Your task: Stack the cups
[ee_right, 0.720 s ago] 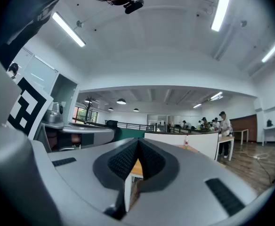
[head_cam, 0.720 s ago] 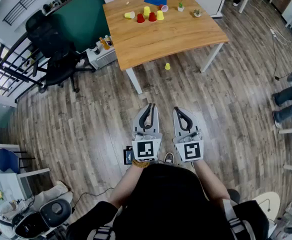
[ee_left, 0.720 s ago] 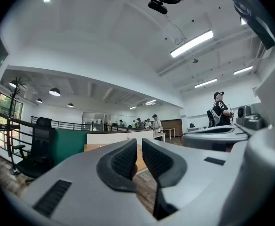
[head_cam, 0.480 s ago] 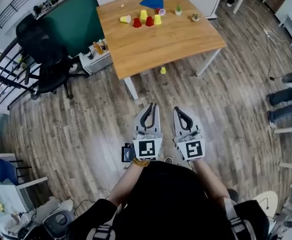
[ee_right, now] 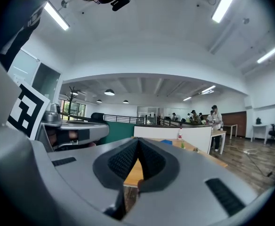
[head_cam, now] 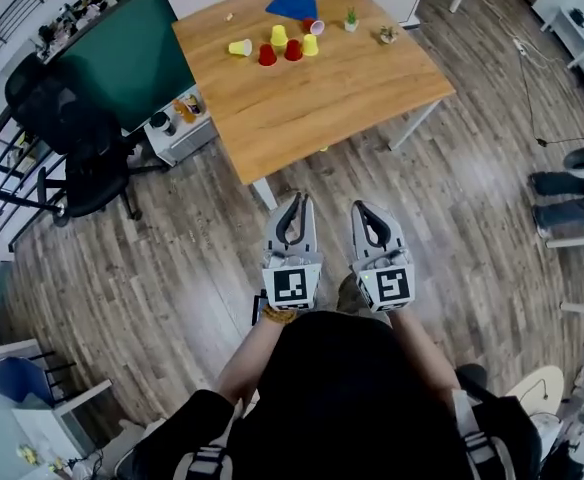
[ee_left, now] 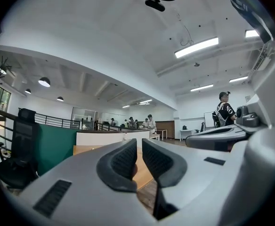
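Several small cups stand far ahead on the wooden table: a yellow cup on its side, two red cups, two upright yellow cups and a pinkish cup near a blue cloth. My left gripper and right gripper hover side by side over the floor, short of the table's near edge. Both are shut with nothing between the pads; the left shows only a thin slit. The table top appears beyond the right jaws.
Two small potted plants sit on the table's right part. A black office chair and a low cabinet stand left of the table by a green partition. A person's legs show at the right edge.
The table and cups have shifted left and nearer in the head view. Both grippers have come closer to the table's near edge. The small yellow cup on the floor is out of sight.
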The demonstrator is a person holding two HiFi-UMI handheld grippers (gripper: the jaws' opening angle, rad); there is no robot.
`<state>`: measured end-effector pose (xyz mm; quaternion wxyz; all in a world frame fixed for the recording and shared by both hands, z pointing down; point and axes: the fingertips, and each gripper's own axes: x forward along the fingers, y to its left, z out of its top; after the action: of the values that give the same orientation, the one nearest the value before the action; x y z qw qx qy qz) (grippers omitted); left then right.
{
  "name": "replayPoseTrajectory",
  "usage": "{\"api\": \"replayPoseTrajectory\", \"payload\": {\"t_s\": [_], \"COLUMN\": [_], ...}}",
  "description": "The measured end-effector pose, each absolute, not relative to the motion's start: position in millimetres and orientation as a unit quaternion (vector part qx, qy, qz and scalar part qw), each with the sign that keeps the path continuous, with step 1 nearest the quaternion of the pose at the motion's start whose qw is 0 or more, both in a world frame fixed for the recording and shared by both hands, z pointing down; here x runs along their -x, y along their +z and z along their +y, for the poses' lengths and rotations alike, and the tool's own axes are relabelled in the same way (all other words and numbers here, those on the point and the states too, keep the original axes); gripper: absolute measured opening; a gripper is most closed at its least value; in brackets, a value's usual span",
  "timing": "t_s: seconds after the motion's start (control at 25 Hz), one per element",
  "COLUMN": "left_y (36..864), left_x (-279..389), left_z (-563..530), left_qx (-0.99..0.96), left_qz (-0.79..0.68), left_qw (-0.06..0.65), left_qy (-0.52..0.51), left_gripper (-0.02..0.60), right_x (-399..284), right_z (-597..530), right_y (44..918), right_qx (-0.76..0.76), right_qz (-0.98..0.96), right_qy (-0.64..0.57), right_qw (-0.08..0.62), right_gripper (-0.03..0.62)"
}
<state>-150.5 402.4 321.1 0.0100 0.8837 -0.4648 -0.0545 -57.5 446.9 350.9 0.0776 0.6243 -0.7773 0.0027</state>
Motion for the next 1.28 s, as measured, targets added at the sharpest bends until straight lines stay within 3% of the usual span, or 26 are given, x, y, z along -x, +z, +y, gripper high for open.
{"api": "replayPoseTrajectory", "payload": {"t_s": [0.44, 0.84, 1.08, 1.28], "left_y": [341.0, 338.2, 333.9, 342.0], "left_x": [115.0, 54.8, 53.1, 64.1], "left_z": [344.0, 241.9, 207.2, 180.3], "left_qx": [-0.876, -0.836, -0.797, -0.776], "left_qz": [-0.482, -0.547, -0.603, -0.630], "left_qw": [0.007, -0.007, -0.012, -0.004], "left_qy": [-0.023, 0.033, 0.030, 0.030], "left_gripper": [0.052, 0.052, 0.052, 0.052], "right_x": [7.1, -83.4, -131.9, -133.5], "right_z": [373.6, 261.0, 207.3, 168.0], "right_y": [372.1, 373.4, 396.5, 404.3], "right_qx": [-0.620, -0.571, -0.552, -0.524], "right_qz": [-0.782, -0.819, -0.830, -0.846], "right_qy": [0.020, 0.050, 0.060, 0.060], "right_qw": [0.059, 0.031, 0.049, 0.074], "right_gripper": [0.008, 0.008, 0.008, 0.008]}}
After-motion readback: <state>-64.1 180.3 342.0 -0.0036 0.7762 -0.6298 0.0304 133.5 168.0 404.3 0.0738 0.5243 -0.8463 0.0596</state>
